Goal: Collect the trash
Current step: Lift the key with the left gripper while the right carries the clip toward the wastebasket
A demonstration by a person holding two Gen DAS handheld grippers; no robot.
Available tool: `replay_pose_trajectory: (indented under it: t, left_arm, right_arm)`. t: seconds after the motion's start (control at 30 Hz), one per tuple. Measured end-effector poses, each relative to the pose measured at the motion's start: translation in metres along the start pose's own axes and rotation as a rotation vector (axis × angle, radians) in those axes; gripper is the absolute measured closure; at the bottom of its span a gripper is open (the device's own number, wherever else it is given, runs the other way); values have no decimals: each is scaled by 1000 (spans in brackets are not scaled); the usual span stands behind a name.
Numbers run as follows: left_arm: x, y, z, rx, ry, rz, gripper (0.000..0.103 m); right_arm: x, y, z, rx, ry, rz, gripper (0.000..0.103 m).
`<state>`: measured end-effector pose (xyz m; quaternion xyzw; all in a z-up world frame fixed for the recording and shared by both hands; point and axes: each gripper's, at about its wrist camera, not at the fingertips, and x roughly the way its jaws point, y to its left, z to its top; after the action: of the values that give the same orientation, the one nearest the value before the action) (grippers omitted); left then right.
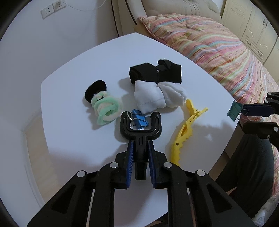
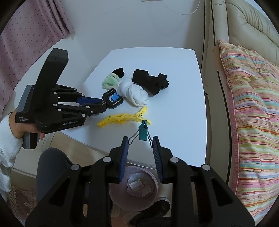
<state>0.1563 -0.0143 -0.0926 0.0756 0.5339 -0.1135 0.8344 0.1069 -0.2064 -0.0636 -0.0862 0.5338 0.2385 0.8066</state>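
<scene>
Left claw (image 1: 140, 139) clamped on black U-shaped holder (image 1: 140, 124); right claw (image 2: 140, 143) gripping green binder clip (image 2: 143, 131) above desk (image 2: 174, 104) edge.

A white table (image 1: 69, 83) with rounded corners fills the middle of both views, standing against a plain white wall (image 2: 122, 26). In the upper left of the left wrist view a white wall socket (image 1: 52, 8) carries a plugged-in cable. A cream padded sofa (image 2: 252, 26) sits at the upper right, with a pastel-striped quilt (image 1: 218, 52) beside the table. Cream cabinet doors (image 1: 252, 26) stand at the far right, a pink patterned curtain (image 2: 26, 35) hangs upper left, and the floor (image 1: 38, 157) is pale beige
</scene>
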Motion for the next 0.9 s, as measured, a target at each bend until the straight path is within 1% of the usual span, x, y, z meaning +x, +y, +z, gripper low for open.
replay_pose_trajectory:
  t: [0.27,0.47,0.9]
  left_arm:
    - [-21,2,-4,-44,-42,15,87]
    - [-42,0,-14,-69,-78,26,87]
    - [-87,-31,-54,-96,-175,37,87]
  right_arm:
    - [-4,3,1,-11,-8,3,75]
    - [-9,9,1,-27,-16,7,75]
    - [-25,24,-13,-74,-24,13,75]
